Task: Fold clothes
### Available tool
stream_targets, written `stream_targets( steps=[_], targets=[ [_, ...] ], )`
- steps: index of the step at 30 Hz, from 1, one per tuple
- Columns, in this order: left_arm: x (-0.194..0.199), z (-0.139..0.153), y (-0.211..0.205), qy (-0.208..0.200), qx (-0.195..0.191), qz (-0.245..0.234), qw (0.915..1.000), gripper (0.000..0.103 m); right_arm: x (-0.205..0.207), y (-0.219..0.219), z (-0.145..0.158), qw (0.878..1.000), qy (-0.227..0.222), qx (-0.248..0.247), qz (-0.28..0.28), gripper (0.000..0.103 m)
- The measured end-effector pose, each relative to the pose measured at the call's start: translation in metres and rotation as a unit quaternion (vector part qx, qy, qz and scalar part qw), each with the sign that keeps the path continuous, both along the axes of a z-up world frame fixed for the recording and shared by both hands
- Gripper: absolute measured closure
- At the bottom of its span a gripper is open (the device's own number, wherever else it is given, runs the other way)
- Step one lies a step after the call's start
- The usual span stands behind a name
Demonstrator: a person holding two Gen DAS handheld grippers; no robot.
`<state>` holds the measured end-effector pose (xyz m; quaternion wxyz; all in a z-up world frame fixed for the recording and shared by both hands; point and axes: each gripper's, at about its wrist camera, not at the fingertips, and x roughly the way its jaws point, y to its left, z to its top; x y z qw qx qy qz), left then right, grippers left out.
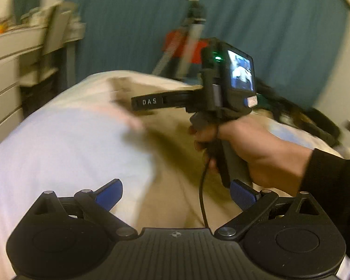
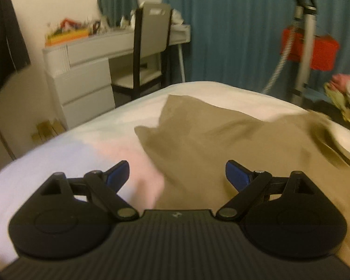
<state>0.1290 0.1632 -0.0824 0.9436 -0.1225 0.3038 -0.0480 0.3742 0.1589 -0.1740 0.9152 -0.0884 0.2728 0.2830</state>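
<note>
Both spread wide and empty: left gripper [image 1: 176,194] and right gripper [image 2: 177,175] low in frame above tan garment [image 2: 210,135] rumpled mid-frame on white bed [image 2: 65,144].

Setting: bedroom in a home. Evidence: bed with white sheet [image 2: 58,144], white desk with drawers [image 2: 86,70] cluttered on top, chair [image 2: 149,46] pushed in at it, teal curtains [image 2: 233,28] across the far wall. Vacuum cleaner [image 2: 305,46] stands by the curtains; dark clothing [image 2: 4,35] hangs at left.
</note>
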Motion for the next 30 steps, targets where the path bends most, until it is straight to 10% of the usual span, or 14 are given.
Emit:
stream_targets(
  steps=[6, 9, 15, 22, 30],
  targets=[
    [0.026, -0.02, 0.023, 0.024, -0.036, 0.084, 0.9956, 0.004, 0.051, 0.048, -0.022, 0.997, -0.046, -0.037, -0.04, 0.038],
    [0.028, -0.023, 0.025, 0.022, -0.044, 0.105, 0.9932, 0.004, 0.064, 0.055, -0.023, 0.994, -0.058, -0.059, -0.064, 0.09],
    [0.014, -0.017, 0.02, 0.003, -0.051, 0.113, 0.9923, 0.004, 0.051, 0.029, 0.027, 0.988, -0.128, -0.038, -0.075, 0.093],
    [-0.004, -0.003, -0.007, -0.031, -0.049, 0.078, 0.9953, 0.004, 0.023, -0.098, 0.086, 0.959, -0.187, 0.066, -0.202, 0.094],
    [-0.013, -0.012, -0.053, -0.037, -0.026, 0.023, 0.9987, 0.004, 0.033, -0.243, 0.023, 0.925, -0.1, 0.114, -0.347, 0.092]
  ],
)
